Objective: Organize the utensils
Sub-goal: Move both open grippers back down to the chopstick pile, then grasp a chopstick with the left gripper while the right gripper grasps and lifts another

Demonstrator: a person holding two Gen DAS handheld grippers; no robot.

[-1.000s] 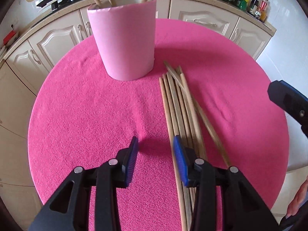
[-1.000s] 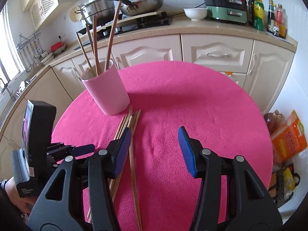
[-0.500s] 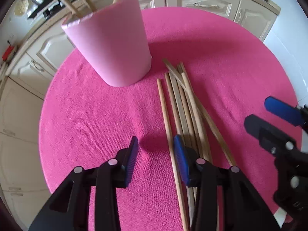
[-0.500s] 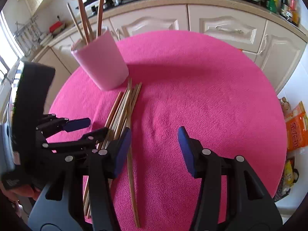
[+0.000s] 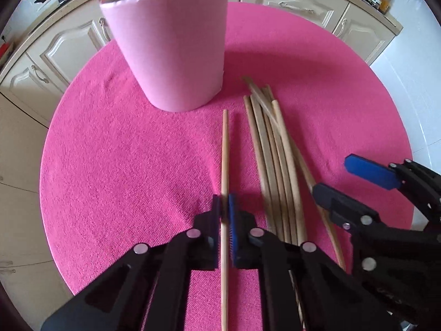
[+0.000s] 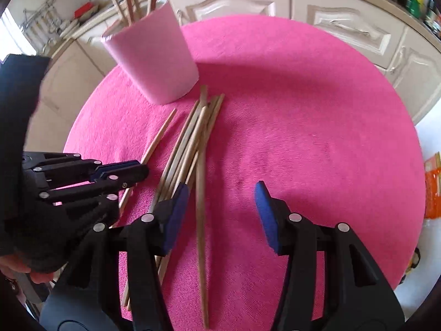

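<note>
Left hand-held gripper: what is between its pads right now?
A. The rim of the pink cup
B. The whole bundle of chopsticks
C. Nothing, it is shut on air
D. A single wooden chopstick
D: in the left wrist view the left hand-held gripper is shut on one chopstick, which lies apart from the bundle and short of the pink cup.

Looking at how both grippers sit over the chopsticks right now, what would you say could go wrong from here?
1. The left gripper is shut on a single chopstick well back from its tip, so the long free end may swing and knock the pink cup.
2. The right gripper is closing with one stray chopstick between its jaws and the chopstick bundle beside its left finger; it could nudge or scatter them.
3. Both grippers are close together and may collide.
</note>
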